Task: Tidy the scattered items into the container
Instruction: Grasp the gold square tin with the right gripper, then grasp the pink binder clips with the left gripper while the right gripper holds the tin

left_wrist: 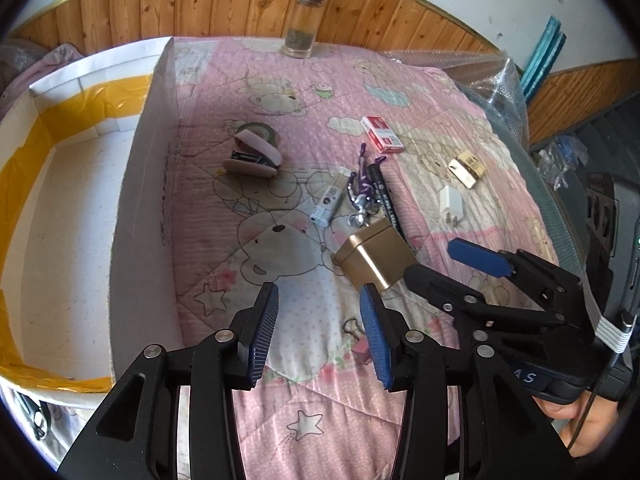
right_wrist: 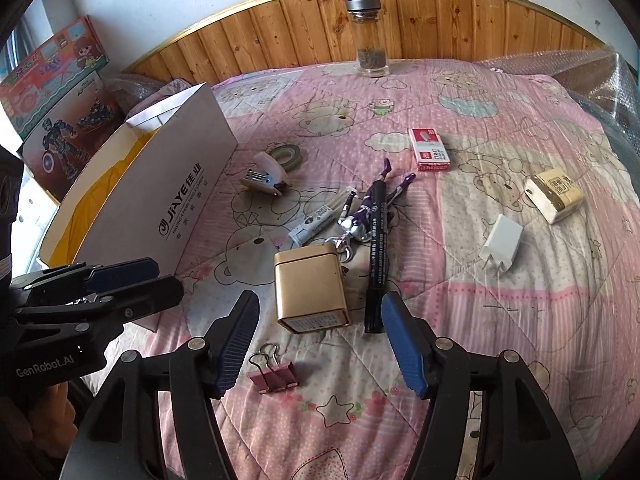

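container: white cardboard box (left_wrist: 132, 216) with yellow tape lining, at the left edge of the bed, open top, nothing visible inside
scattered items: all lie on the pink quilt (right_wrist: 500, 320), outside the box
gold tin (right_wrist: 310, 286): on its side, nearest the right tongs, touching the black marker (right_wrist: 376, 256) area beside it
keychain figure (right_wrist: 360, 216): between marker and white tube (right_wrist: 316, 220)
binder clip (right_wrist: 274, 372): pink, just in front of the tin
stapler (right_wrist: 266, 178): near the box wall, tape roll (right_wrist: 286, 154) behind it
staple box (right_wrist: 430, 148), white charger (right_wrist: 502, 246), yellow-white block (right_wrist: 554, 194): farther right
glass bottle (right_wrist: 366, 36): upright at the headboard
left tongs (left_wrist: 316, 328): apart, empty
right tongs (right_wrist: 316, 340): wide apart, empty, above the tin
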The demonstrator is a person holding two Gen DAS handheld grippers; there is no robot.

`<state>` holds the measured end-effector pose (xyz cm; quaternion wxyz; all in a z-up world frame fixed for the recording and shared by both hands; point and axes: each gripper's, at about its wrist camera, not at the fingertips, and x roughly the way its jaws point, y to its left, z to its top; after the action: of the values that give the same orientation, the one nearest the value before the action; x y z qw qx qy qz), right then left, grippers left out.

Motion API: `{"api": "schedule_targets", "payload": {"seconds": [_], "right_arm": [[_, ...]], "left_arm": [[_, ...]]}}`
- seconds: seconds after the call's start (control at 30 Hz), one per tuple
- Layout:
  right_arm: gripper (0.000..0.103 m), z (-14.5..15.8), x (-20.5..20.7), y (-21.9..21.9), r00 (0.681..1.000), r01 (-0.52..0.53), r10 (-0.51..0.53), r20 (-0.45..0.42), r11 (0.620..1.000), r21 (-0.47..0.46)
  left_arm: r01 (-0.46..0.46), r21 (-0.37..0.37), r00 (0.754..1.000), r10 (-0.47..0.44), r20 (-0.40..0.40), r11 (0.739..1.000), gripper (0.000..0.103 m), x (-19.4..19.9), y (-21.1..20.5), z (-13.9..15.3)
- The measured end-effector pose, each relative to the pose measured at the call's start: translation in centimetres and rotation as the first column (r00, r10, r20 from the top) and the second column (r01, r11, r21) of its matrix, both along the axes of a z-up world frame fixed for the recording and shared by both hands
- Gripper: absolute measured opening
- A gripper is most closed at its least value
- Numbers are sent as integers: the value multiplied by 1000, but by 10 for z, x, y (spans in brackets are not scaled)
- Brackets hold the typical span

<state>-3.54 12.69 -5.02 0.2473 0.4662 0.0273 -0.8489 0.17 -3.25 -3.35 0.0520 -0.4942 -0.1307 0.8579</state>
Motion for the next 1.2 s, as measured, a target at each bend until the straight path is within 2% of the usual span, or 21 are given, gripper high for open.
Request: {"api": "schedule_targets", "payload": {"seconds": [0.1, 0.2, 0.3, 0.4, 0.5, 0.6, 0.7, 0.77, 0.83, 1.0, 1.07, 1.1, 1.2], "right_arm": [[65, -4, -1, -11, 998, -59, 59, -17, 998, 18], [65, -16, -6, -18, 995, -102, 102, -9, 994, 44], [65, -28, -15, -24, 992, -123, 123, 7, 990, 72], [63, -34, -18, -33, 983, -181, 181, 4, 981, 77], [58, -41, -24, -37, 976, -219, 218, 21, 971, 93], [50, -55, -35, -36, 975, -216, 208, 82, 971, 102], [50, -58, -42, -29, 975, -192, 182, 129, 979, 64], [50, -59, -44, -25, 974, -182, 174, 144, 982, 50], [50, -59, -45, -22, 974, -168, 162, 160, 986, 25], [50, -60, -52, -17, 971, -137, 139, 193, 990, -22], [50, -61, -52, -17, 972, -132, 134, 194, 991, -24], [50, -60, -53, -17, 972, -130, 132, 195, 991, -24], [50, -60, -56, -16, 972, -118, 122, 201, 993, -31]], "left_arm": [[67, 19, 998, -67, -6, 998, 45, 5, 11, -1], [86, -18, 996, -86, 12, 996, 43, 10, 17, -8], [80, 50, 996, -82, 36, 996, 43, 14, 13, -16], [100, 40, 993, -102, 53, 994, 43, 20, 15, -26], [138, 62, 987, -142, 77, 989, 44, 25, 22, -39], [169, 60, 981, -174, 91, 984, 44, 25, 34, -52], [168, 54, 980, -173, 102, 984, 45, 20, 43, -65], [132, 65, 985, -139, 101, 989, 45, 14, 44, -71], [106, 82, 991, -112, 75, 991, 48, 9, 45, -73], [108, 26, 994, -108, 6, 994, 49, 4, 56, -74], [111, -2, 994, -111, -17, 994, 45, 3, 59, -75], [110, -24, 994, -111, -20, 994, 39, 3, 61, -76], [104, -11, 994, -104, -23, 995, 38, 3, 57, -74]]}}
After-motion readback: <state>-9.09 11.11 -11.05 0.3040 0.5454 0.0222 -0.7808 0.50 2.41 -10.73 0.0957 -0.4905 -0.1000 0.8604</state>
